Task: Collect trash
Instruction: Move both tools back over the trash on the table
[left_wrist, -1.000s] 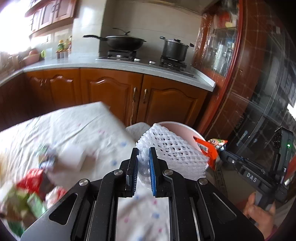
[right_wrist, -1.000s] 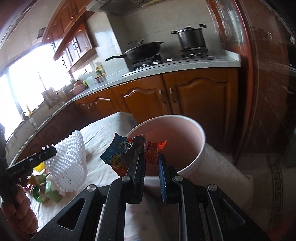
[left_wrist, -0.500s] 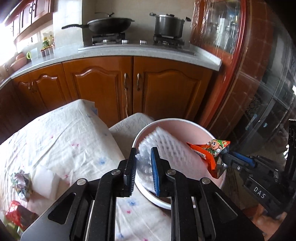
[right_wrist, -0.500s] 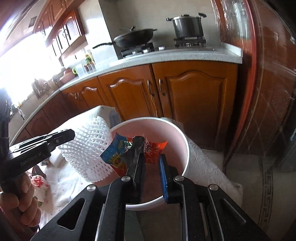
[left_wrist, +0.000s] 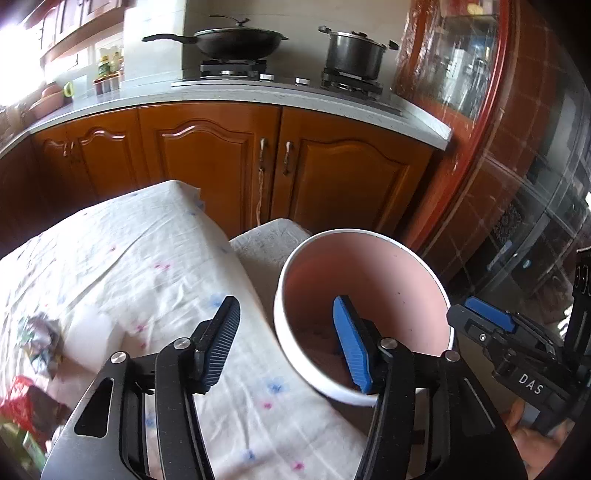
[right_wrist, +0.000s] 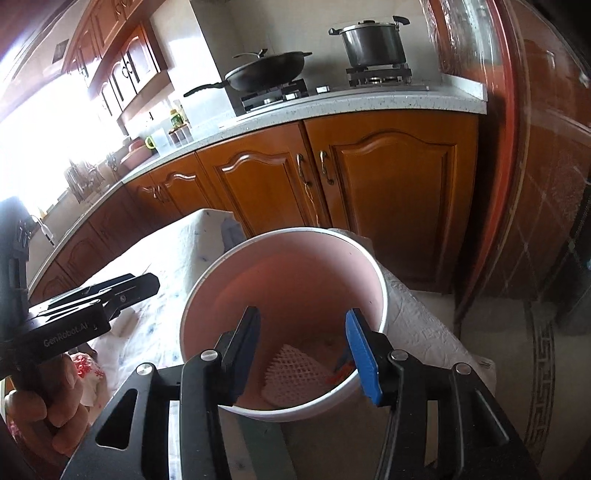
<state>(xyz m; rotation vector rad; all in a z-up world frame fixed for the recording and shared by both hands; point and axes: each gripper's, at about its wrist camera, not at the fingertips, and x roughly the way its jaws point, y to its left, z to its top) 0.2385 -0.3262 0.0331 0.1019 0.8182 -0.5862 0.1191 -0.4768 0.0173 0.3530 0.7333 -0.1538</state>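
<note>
Standing by: both claws hang over the pink bucket (right_wrist: 373, 295) beside the cloth-covered table (left_wrist: 147, 266), each angled downward.
Leftover trash: crumpled wrappers (left_wrist: 40, 339) and a red packet (left_wrist: 18, 398) lie at the table's far left edge, blurred, so their long axis cannot be told.
Left claw (left_wrist: 286, 343): jaws opening, nothing between them; one finger sits over the cloth, the other over the bucket's near rim.
Bucket: it stands just off the table's right end on a white covered stand (right_wrist: 424, 325), open side up.
Dropped pieces: a white foam net (right_wrist: 295, 373) rests on the bucket floor, with a scrap of orange and blue snack wrapper (right_wrist: 343, 363) just beside it.
Right claw (right_wrist: 306, 350): jaws opening and empty, straddling the bucket's mouth from the near side.
Key relation: the remaining trash lies to the left of both claws, back across the table; the left claw is the nearer one, so it likely reaches there first.
Progress: partly done, I judge, as some trash sits in the bucket and some stays on the table.
</note>
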